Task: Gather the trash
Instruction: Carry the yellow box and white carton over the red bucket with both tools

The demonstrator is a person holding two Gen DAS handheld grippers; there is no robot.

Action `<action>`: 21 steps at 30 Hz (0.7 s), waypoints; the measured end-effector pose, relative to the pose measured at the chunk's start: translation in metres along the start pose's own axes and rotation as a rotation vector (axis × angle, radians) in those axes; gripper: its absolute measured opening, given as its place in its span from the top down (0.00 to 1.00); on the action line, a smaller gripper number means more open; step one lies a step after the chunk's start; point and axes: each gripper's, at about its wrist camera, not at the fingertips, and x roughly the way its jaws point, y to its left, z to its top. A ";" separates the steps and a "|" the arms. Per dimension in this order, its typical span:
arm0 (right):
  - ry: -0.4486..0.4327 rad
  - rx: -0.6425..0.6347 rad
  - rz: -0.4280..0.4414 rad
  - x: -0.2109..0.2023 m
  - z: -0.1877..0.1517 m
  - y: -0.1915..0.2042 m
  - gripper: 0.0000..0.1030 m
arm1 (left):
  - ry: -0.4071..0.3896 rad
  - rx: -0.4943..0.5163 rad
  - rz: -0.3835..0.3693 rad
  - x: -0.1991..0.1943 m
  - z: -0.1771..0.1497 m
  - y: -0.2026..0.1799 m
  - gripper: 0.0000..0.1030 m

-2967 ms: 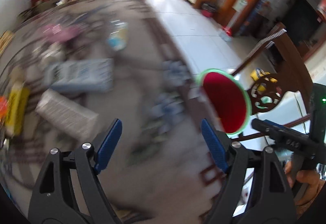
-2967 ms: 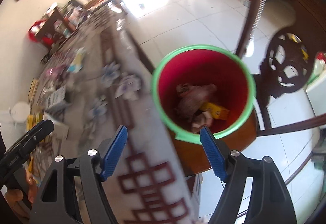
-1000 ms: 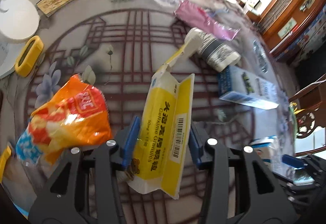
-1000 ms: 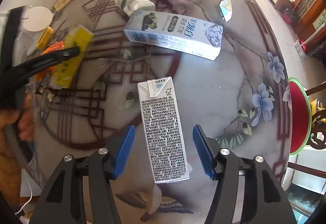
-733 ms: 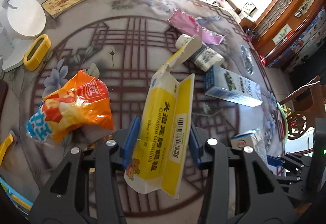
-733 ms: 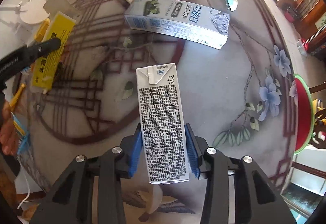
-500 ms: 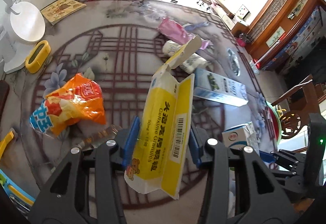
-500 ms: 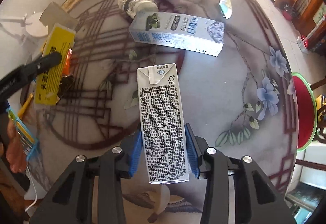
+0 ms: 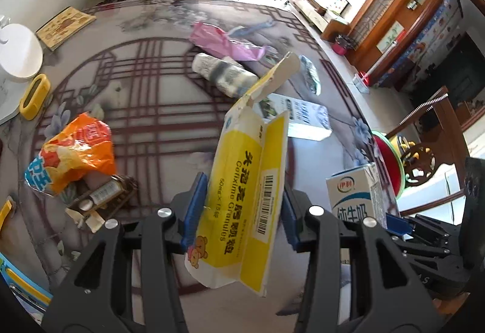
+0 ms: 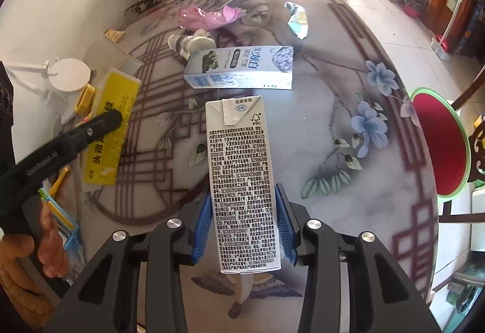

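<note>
From the left wrist view, our left tool [image 9: 238,219] has its blue pads closed partway onto the lower half of a flattened yellow cardboard medicine box [image 9: 242,196], which hangs clear above the round glass-topped desk with the red lattice pattern [image 9: 151,120], its torn top flap pointing up and away. We judge this box light and stiff along its panels but easily crushed, so a hold across the flat faces near the middle suits it. Below on the desk lie an orange crinkly snack bag [image 9: 72,151], soft and slippery by the look of it, a pink plastic wrapper [image 9: 224,43] and a long blue-and-white carton lying flat [image 9: 300,119]. The tool tilts steeply downward. From the right wrist view, our right tool [image 10: 242,227] has just been closing its jaws, and its pads now press both narrow sides of a white rectangular milk carton covered in black print [image 10: 241,178], held off the desk with its folded top pointing away. We reckon it light and probably empty, firm at the edges, so the side grip low on the body looks sound. This tool also points steeply down. The red bin with the green rim [image 10: 439,145] stands just beyond the desk's right edge.
</note>
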 end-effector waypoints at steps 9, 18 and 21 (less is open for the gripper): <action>-0.043 0.031 0.024 -0.019 -0.004 -0.022 0.64 | 0.004 0.039 -0.003 -0.003 -0.006 -0.031 0.56; -0.065 0.009 0.053 -0.034 -0.005 -0.042 0.64 | -0.011 0.054 -0.002 -0.008 -0.010 -0.067 0.56; -0.067 0.003 0.062 -0.038 -0.005 -0.051 0.64 | -0.007 0.054 -0.002 -0.006 -0.011 -0.079 0.56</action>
